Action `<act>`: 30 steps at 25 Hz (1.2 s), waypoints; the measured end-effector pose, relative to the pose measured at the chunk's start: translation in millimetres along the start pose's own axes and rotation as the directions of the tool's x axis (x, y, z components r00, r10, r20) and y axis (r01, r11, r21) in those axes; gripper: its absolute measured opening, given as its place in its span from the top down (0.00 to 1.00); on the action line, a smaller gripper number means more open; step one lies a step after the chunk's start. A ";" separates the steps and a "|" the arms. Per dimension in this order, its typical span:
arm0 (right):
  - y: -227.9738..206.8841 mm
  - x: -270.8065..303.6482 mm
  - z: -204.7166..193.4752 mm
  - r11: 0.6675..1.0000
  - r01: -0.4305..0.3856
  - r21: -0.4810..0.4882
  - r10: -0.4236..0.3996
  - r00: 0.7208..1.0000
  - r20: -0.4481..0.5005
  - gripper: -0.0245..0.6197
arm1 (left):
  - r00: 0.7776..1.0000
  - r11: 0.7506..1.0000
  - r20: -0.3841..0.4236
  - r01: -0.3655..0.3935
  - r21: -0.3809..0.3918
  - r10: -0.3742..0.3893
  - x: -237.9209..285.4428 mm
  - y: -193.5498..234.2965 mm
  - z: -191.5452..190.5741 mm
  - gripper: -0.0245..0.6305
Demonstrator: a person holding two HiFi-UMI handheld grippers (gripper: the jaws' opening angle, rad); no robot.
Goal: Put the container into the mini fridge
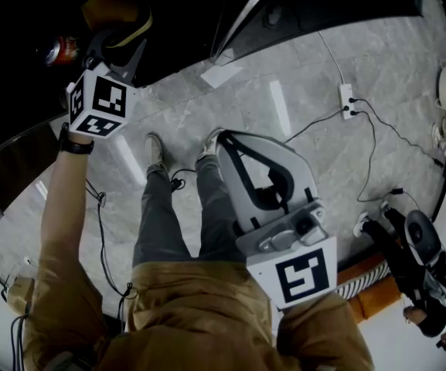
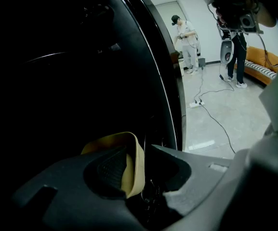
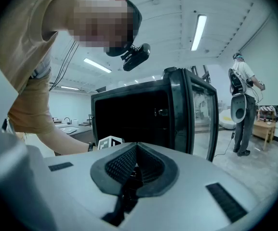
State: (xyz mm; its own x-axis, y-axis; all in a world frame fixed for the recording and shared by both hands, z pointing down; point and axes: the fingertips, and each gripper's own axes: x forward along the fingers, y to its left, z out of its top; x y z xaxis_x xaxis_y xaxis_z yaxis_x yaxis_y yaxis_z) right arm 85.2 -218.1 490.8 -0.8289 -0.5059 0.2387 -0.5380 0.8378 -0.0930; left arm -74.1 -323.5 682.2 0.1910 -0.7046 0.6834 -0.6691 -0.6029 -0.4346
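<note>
The left tongs (image 1: 118,39) are reaching from the upper left of the head view into the dark fridge (image 1: 18,14). In their own view they (image 2: 143,153) are standing spread, with the yellow edge of the container (image 2: 133,163) lying against the left pad and a gap showing on the right side, so nothing is being pinched. The container (image 1: 130,28) is sitting inside the fridge at the top left of the head view, just right of a red can (image 1: 59,50). The right tongs (image 1: 224,139) are hanging in the middle of the head view over the grey floor (image 1: 300,68), near the person's shoes, and in their own view they (image 3: 136,148) are pressed together and empty, pointing at the fridge (image 3: 129,114), whose glass door (image 3: 201,114) is standing open to the right. A power strip (image 1: 346,99) is lying on the floor at the upper right of the head view. Another person (image 3: 242,105) is standing at the right edge of the right gripper view.
</note>
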 end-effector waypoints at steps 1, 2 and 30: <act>0.0 -0.8 0.1 1.000 0.003 0.002 -0.003 1.000 0.003 0.97 | 1.000 1.000 0.004 -0.003 0.001 0.003 -0.9 -0.1 1.6 0.78; 0.5 -1.8 0.1 1.000 0.005 0.005 -0.005 1.000 0.005 0.97 | 1.000 1.000 0.007 -0.004 0.000 0.004 -1.9 -0.7 3.2 0.78; 27.3 -8.0 36.7 0.999 0.032 -0.033 -0.031 0.999 0.027 0.97 | 0.992 0.990 0.125 0.003 -0.139 0.015 -77.0 -17.9 35.4 0.96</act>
State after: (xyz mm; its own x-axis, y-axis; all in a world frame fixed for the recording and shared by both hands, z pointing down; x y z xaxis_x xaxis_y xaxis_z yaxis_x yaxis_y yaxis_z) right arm 71.5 -198.8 450.8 -0.8157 -0.5371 0.2150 -0.5589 0.8275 -0.0531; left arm -51.4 -271.6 616.6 0.2691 -0.7546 0.5985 -0.7621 -0.5468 -0.3468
